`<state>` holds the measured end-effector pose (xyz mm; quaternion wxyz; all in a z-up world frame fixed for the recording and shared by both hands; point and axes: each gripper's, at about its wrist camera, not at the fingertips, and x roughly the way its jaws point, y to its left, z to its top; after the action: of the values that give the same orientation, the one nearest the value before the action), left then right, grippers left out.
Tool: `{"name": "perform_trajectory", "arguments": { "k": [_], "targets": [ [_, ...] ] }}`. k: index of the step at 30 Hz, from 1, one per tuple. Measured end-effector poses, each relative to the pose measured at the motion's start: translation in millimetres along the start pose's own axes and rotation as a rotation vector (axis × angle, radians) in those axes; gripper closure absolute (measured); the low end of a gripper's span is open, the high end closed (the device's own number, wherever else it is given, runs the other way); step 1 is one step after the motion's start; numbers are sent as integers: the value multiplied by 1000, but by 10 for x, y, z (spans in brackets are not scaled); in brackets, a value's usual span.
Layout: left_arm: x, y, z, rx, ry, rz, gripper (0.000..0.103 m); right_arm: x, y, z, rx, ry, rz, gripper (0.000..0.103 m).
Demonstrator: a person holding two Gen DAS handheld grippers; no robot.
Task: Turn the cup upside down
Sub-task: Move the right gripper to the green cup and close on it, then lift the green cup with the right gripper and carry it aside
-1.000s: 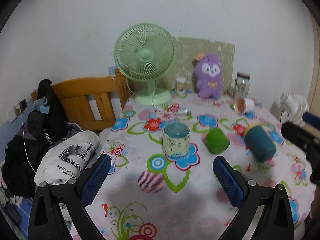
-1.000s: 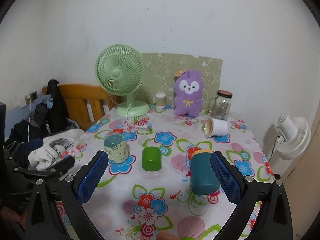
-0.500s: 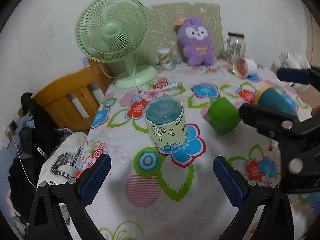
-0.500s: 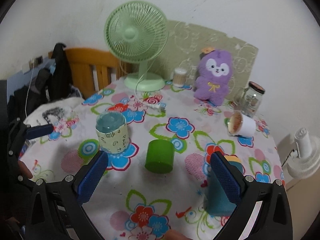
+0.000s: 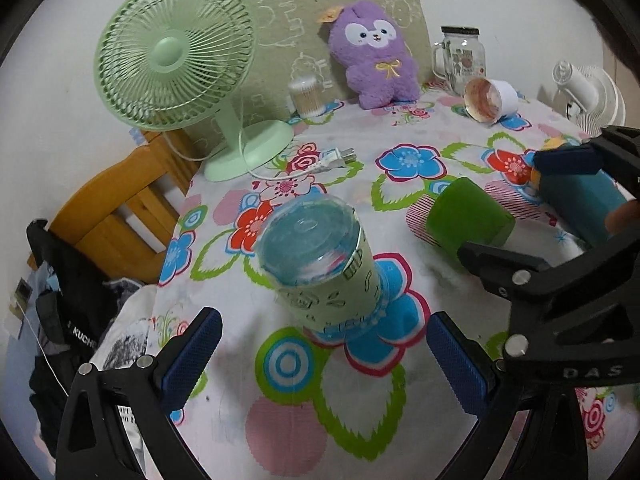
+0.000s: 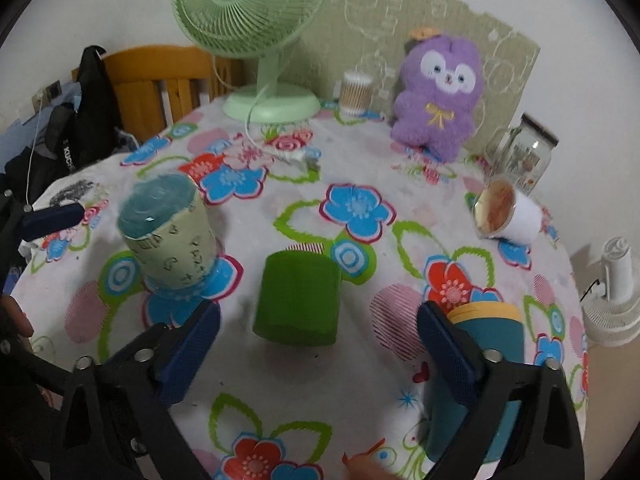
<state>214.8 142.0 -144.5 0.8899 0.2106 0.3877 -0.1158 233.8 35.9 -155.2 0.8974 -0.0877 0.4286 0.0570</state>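
Observation:
A pale green paper-sleeved clear cup (image 5: 324, 264) stands base-up on the flowered tablecloth (image 5: 360, 420), just ahead of my open, empty left gripper (image 5: 324, 356). It also shows in the right wrist view (image 6: 168, 232) at left. A plain green cup (image 6: 298, 298) stands base-up just beyond and between the fingers of my open, empty right gripper (image 6: 318, 348); it also shows in the left wrist view (image 5: 468, 220). A teal tumbler with a yellow rim (image 6: 480, 364) stands beside the right finger. A white cup (image 6: 508, 212) lies on its side at the back right.
A green desk fan (image 5: 176, 60) with its cord and plug (image 5: 336, 158), a purple plush toy (image 5: 376, 52), a cotton-swab tub (image 5: 306, 96) and a glass jar (image 5: 462, 56) line the back. A wooden chair (image 5: 120, 216) with clothes stands left. A white fan (image 6: 616, 292) stands right.
Both grippers have moved forward and down toward the table. The sleeved cup now sits close ahead of the left gripper, the green cup close ahead of the right. No object has moved.

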Motion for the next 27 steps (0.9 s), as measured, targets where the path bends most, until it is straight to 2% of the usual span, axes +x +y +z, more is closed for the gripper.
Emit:
{"name": "perform_trajectory", "arguments": {
  "k": [6,9,11,12,20,27],
  "targets": [
    [127,-69,72,39,15,4,0,155,-26,43,0,38,-6,16],
    [164,-109,93,58,23,4,0,248,-35,49,0,72,2,29],
    [181,-120,103,66,28,-1,0,304,-51,41,4,89,8,44],
    [184,-122,105,68,29,2,0,319,-63,28,12,92,13,47],
    [68,-103,93,61,15,3,0,135,-107,1,40,51,28,49],
    [-276,-153,-103,71,-27,-14,0,-317,7,-163,11,-7,33,49]
  ]
}}
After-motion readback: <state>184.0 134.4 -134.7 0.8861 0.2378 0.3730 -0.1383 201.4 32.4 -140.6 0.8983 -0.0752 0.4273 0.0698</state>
